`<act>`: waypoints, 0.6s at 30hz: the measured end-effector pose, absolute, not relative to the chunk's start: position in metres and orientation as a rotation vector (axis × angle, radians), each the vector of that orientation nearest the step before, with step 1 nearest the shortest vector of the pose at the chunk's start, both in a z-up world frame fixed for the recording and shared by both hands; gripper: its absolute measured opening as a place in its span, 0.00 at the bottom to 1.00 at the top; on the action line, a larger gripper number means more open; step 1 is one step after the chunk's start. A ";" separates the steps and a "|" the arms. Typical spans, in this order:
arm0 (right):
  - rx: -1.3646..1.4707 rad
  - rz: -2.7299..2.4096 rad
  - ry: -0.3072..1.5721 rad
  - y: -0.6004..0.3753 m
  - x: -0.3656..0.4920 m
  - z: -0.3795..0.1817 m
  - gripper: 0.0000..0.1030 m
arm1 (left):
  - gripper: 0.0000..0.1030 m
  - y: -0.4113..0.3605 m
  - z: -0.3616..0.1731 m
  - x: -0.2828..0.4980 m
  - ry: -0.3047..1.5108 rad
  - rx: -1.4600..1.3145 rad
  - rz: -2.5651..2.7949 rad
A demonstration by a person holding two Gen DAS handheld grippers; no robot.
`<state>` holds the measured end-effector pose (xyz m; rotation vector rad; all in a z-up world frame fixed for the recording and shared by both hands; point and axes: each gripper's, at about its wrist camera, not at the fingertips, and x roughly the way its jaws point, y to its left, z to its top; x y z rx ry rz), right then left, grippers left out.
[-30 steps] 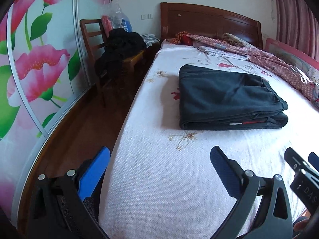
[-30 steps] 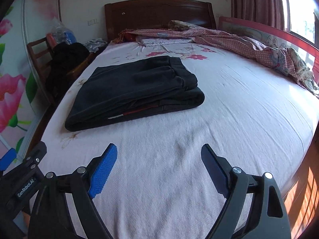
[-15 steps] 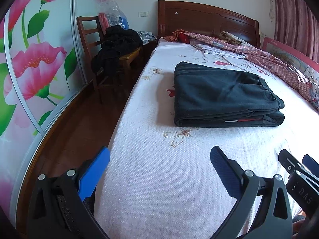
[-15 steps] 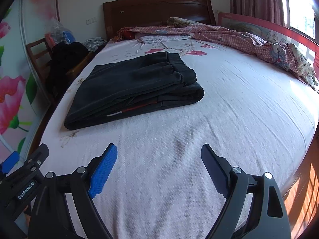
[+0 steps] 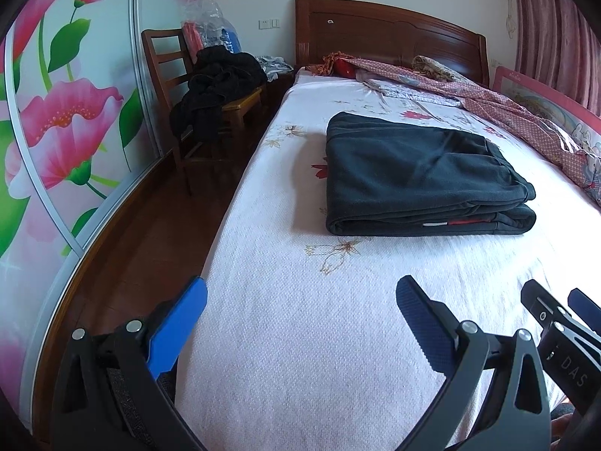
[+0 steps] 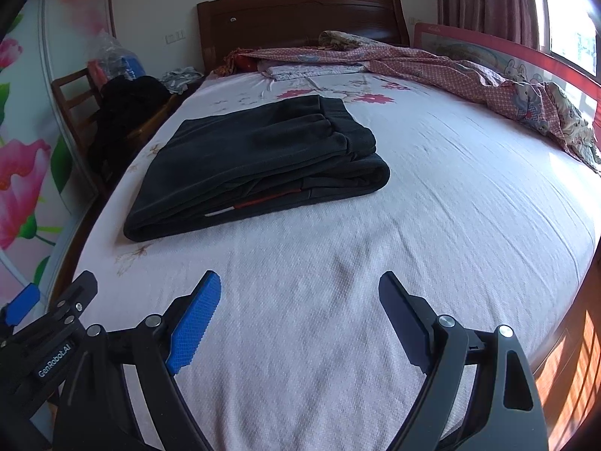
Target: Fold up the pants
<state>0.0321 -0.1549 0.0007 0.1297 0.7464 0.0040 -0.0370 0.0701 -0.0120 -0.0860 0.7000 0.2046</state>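
Note:
Dark pants [image 5: 417,176] lie folded into a flat rectangular stack on the white floral bed sheet [image 5: 300,338]; a red and white stripe shows at the near edge. They also show in the right wrist view [image 6: 259,161]. My left gripper [image 5: 300,300] is open and empty, well short of the pants, near the bed's foot and left edge. My right gripper [image 6: 298,293] is open and empty, also short of the pants. Part of the right gripper [image 5: 563,334] shows in the left wrist view, and the left gripper [image 6: 49,319] in the right wrist view.
A wooden chair [image 5: 195,120] piled with black clothes stands left of the bed by a flowered wardrobe door [image 5: 56,131]. A red patterned quilt [image 6: 469,79] lies along the far right side. The wooden headboard [image 6: 300,18] is at the back. Wooden floor [image 5: 142,233] runs left of the bed.
Both grippers have drawn back a little from the folded pants, and the left view has tilted slightly. The pants have not moved. Both grippers stay open.

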 end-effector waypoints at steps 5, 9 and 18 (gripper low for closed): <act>0.126 0.006 0.747 -0.154 0.032 0.001 0.83 | 0.98 0.071 -0.013 -0.037 0.707 -0.089 0.204; 0.124 0.009 0.748 -0.152 0.033 0.001 0.83 | 0.98 0.070 -0.014 -0.037 0.710 -0.088 0.202; 0.125 0.009 0.747 -0.151 0.032 0.001 0.83 | 0.98 0.069 -0.015 -0.037 0.710 -0.083 0.202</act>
